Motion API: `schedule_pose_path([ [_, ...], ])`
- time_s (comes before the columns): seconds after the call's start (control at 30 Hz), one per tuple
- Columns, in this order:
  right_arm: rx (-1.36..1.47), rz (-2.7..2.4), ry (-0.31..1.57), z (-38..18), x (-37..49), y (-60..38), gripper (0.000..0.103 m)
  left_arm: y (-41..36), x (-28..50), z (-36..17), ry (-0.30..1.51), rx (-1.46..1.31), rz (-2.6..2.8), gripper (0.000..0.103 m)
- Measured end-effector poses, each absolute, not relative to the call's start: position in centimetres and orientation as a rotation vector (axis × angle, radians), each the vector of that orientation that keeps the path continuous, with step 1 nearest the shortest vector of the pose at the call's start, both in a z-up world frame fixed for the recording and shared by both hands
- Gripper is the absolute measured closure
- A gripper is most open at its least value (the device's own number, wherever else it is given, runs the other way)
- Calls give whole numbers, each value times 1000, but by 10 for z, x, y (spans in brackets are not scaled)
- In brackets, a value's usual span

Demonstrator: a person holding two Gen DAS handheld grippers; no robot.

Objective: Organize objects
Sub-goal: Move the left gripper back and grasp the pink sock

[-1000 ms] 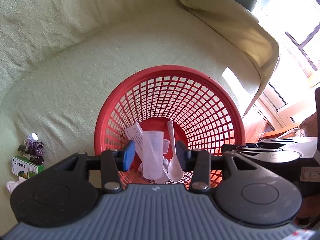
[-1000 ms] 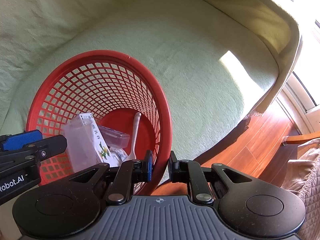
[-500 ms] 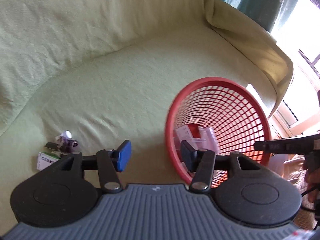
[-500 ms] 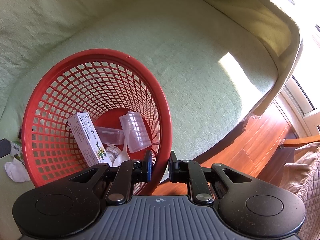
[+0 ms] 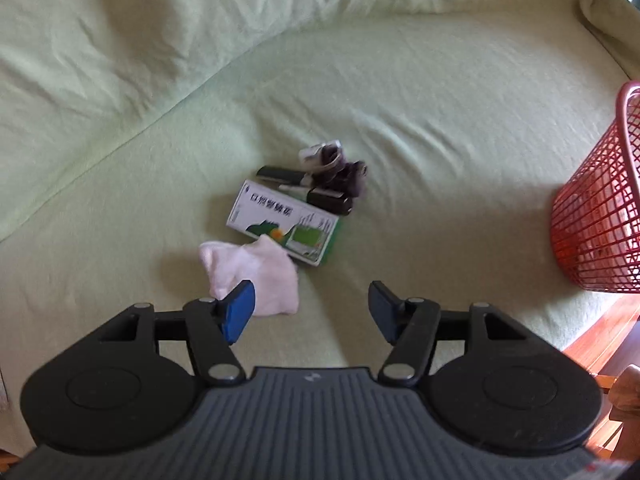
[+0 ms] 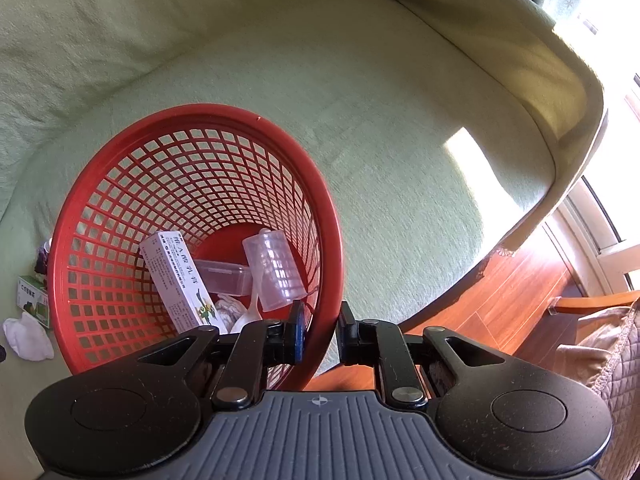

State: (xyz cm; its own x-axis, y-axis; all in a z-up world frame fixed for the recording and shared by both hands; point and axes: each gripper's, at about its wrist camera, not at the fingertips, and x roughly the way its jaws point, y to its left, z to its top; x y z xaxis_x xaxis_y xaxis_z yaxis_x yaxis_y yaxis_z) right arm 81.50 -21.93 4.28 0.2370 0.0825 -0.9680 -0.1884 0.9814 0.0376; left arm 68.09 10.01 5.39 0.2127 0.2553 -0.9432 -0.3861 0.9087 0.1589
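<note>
My left gripper [image 5: 311, 309], jaws just opening and empty, hangs over the soft white cloth [image 5: 256, 276] beside the green and white paper box [image 5: 282, 225] on the sofa, light and floppy, so I should pinch its bunched middle, while my right gripper [image 6: 319, 330] clamps the red plastic basket's [image 6: 120, 184] rim.

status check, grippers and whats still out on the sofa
Left gripper empty, jaws just opening over white cloth. Right gripper clamped on red basket rim. Green box, dark bottles still out. Path clear.
</note>
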Motion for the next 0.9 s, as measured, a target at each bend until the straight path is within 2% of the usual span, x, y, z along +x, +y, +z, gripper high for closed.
schedule_pose_path([
  [0.37,-151,271,1264,74,817,-162,93,149,644,27,1263,-212,519,31],
  [0.9,-203,233,1222,83,814,-99,95,189,648,-20,1226,-240,409,28],
])
